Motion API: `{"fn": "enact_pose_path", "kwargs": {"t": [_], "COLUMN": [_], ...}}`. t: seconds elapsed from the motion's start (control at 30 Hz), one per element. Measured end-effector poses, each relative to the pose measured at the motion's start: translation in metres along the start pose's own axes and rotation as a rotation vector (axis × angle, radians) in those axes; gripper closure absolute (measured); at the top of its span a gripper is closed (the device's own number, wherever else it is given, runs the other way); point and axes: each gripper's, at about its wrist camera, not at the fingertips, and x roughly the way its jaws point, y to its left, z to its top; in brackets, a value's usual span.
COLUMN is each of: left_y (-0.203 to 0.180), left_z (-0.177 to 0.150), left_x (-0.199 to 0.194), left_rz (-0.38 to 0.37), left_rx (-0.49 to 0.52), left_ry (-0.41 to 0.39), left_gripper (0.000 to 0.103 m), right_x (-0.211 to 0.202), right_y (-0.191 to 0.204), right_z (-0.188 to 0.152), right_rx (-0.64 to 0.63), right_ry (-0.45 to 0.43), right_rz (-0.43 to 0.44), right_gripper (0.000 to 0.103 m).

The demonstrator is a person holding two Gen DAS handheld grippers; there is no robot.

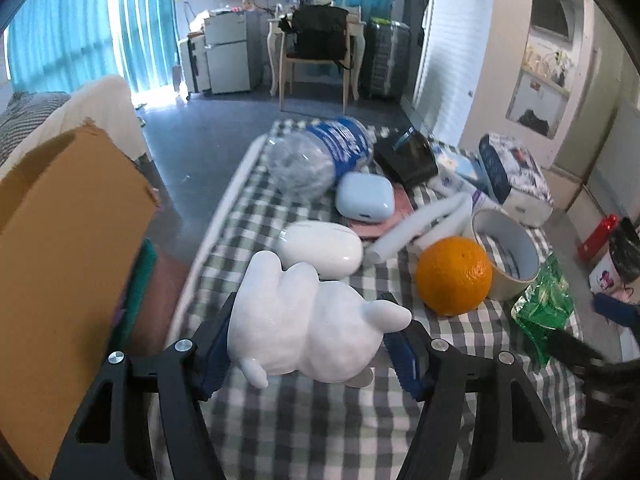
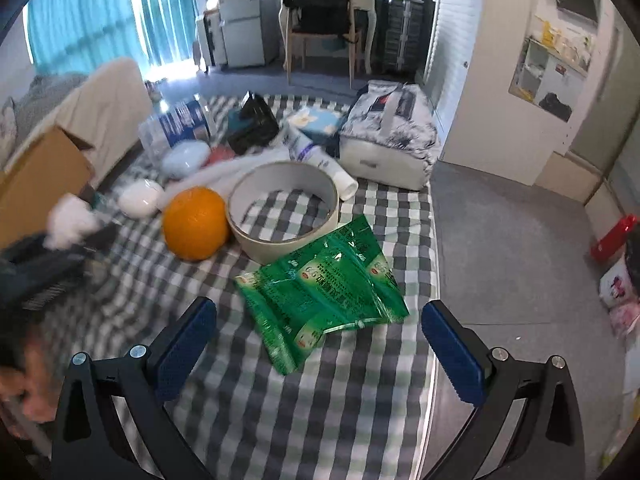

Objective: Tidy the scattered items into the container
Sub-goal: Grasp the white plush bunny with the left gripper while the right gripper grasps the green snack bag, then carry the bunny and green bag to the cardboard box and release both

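While left fingers point(image 1: 308, 344) clamp the glossy white figurine point(image 1: 308, 328), seemingly hard, slippery and breakable, around its body, right fingers point(image 2: 320, 344) gape empty.

Daylight through curtains point(image 1: 64, 40), fisheye-bent edges; left side seemingly motion-blurred

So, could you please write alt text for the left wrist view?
The left hand-held gripper holds a white rabbit figure above a checked cloth. Behind it lie an orange, a tape roll and a plastic bottle; a cardboard box stands at left.
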Motion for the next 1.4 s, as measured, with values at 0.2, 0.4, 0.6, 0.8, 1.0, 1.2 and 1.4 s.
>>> {"fn": "enact_pose_path", "kwargs": {"t": [0.2,0.4,0.6,0.8,1.0,1.2,1.4], "left_y": [0.009,0.012,0.011,0.007,0.007,0.009,0.014], "left_z": [0.002,0.005,0.006,0.005,0.006,0.007,0.007], "left_x": [-0.024,-0.044,-0.057,-0.065,-0.071,-0.079,-0.099], "left_rz": [0.003,0.004,-0.012,-0.019,-0.020,-0.023,-0.026], "left_rx": [-0.019,-0.012,-0.016,-0.012,-0.011,-0.024,-0.034], "left_ry": [-0.035,-0.066,-0.079,-0.093,-0.101,-0.111,-0.135], "left_gripper": [0.035,0.035,0.035,0.035,0.035,0.035,0.035], "right_x": [0.021,0.034,0.030,0.026,0.017,-0.006,-0.036], "right_y": [0.004,0.002,0.001,-0.004,-0.008,-0.002,0.011], "right_z": [0.002,0.002,0.005,0.006,0.005,0.007,0.006], "right_rx": [0.008,0.019,0.026,0.038,0.059,0.053,0.041], "right_ry": [0.039,0.074,0.067,0.062,0.035,-0.003,-0.042], "right_rz": [-0.019,-0.041,-0.072,-0.076,-0.055,-0.034,-0.004], "right_gripper": [0.001,0.012,0.047,0.080,0.084,0.085,0.085]}}
